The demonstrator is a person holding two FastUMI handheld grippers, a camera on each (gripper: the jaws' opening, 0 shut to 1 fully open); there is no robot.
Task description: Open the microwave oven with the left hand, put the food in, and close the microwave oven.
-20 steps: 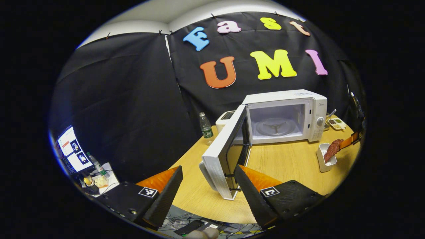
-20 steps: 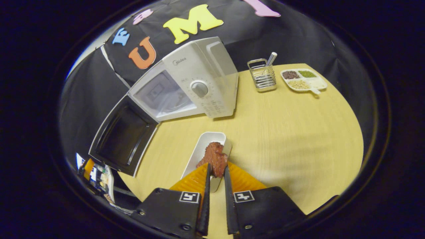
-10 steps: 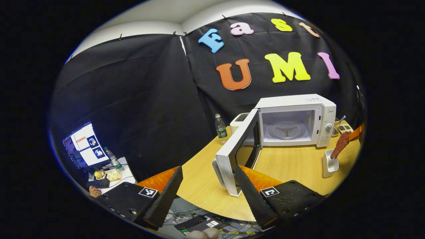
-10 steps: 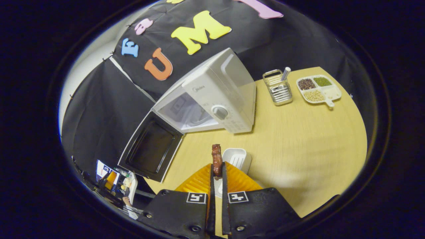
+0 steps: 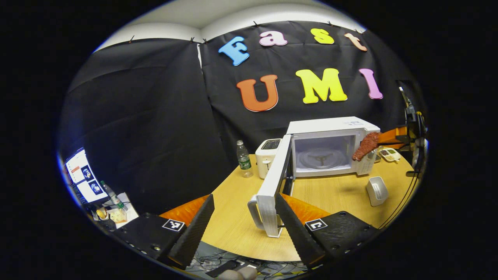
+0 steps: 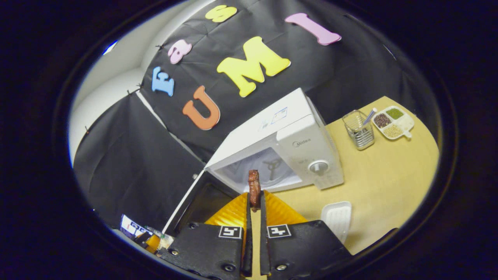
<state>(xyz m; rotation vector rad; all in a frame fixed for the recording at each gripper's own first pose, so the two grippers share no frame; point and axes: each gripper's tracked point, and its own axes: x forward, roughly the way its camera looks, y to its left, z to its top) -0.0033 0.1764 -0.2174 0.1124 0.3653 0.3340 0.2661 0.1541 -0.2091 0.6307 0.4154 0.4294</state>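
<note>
The white microwave (image 5: 330, 146) (image 6: 295, 144) stands at the back of the round wooden table (image 5: 334, 194) with its door (image 5: 272, 182) swung wide open and its glass turntable (image 5: 321, 158) bare. My right gripper (image 6: 253, 202) is shut on a dark red piece of food (image 6: 254, 186) (image 5: 365, 146), held in the air in front of the microwave's opening. Below it on the table lies an empty white dish (image 5: 376, 190) (image 6: 337, 218). My left gripper (image 5: 243, 217) is open near the table's front edge, just short of the door's outer edge, holding nothing.
A water bottle (image 5: 244, 158) and a white toaster (image 5: 267, 151) stand left of the microwave. A wire utensil holder (image 6: 360, 130) and a divided tray of beans (image 6: 393, 122) sit at the table's far right. A monitor (image 5: 83, 181) and a cluttered desk lie off to the left.
My right gripper has lifted the food out of the white dish and carried it up to the front of the microwave's opening. The left gripper stays open near the door.
</note>
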